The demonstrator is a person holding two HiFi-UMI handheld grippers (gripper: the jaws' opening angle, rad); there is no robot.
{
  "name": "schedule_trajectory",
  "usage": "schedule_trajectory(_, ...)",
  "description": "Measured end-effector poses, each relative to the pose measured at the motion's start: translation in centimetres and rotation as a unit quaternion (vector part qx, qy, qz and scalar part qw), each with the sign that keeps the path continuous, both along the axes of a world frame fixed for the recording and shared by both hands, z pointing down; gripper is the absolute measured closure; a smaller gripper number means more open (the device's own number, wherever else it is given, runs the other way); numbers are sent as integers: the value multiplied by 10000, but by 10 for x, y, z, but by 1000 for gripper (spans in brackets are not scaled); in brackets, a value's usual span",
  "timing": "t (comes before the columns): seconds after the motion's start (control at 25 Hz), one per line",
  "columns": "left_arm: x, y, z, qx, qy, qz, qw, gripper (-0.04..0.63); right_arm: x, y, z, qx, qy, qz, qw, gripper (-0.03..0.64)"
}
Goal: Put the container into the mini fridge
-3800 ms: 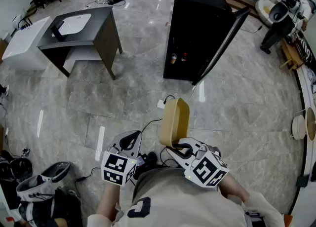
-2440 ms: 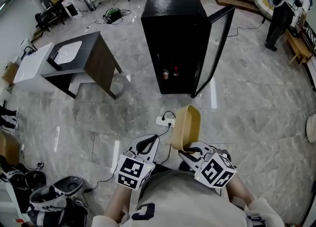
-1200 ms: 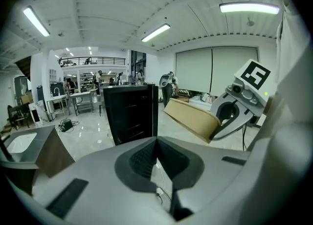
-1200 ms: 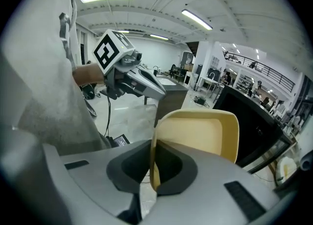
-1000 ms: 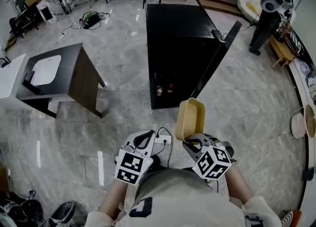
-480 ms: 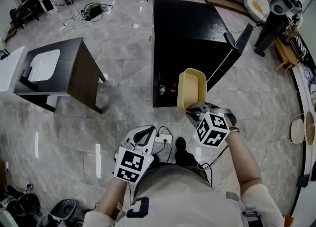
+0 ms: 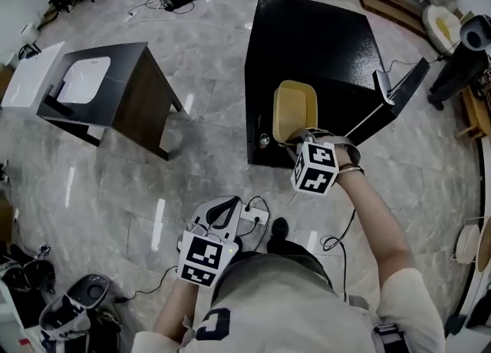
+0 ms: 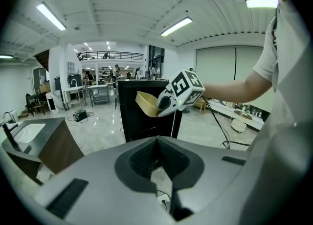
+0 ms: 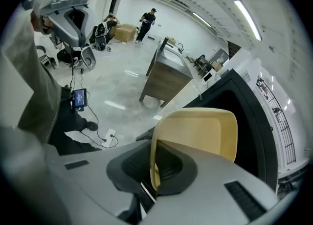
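Partway through: yellow container clamped by its near rim in the right gripper, held tilted before the open front of the black mini fridge, not yet inside. Left to do: reaching in, setting down, letting go. Left gripper closed on nothing, low by the body above a power strip. Fridge door swung out right. Small can on the fridge's bottom level, possibly in the way. Dark desk well apart at left.

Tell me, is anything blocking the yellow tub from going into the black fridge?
Nothing I can see. The right tongs hold the container right in front of the mini fridge, and its door is swung wide open to the right. A small can shows low in the opening, left of the container.
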State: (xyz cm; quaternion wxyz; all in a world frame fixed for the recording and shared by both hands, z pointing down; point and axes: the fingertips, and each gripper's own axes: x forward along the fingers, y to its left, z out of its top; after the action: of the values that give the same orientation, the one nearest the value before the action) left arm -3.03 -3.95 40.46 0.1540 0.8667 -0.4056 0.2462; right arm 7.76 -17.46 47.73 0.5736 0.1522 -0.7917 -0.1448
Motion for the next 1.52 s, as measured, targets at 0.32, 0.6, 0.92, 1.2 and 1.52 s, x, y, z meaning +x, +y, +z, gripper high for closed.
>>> schedule_trajectory(0.32, 39, -8, 5, -114, -142, -640, 9978, 540, 16, -53, 20, 12, 121, -501, 9987, 586)
schedule_trajectory(0.6, 44, -10, 4, -182, -190, -944, 9952, 540, 27, -78, 33, 62, 203, -568, 9982, 585)
schedule_trajectory(0.92, 12, -35, 0, 44, -173, -778, 9968, 540, 23, -102, 36, 230, 511, -401, 9976, 586)
schedule_trajectory(1.2, -26, -63, 7, 182, -385, -424, 9982, 540, 10, -113, 37, 311, 640, -97, 9974, 586)
schedule_trajectory(1.52, -22, -90, 12, 138, -232, 78, 9996, 540, 12, -126, 37, 332, 774, 43, 9964, 586)
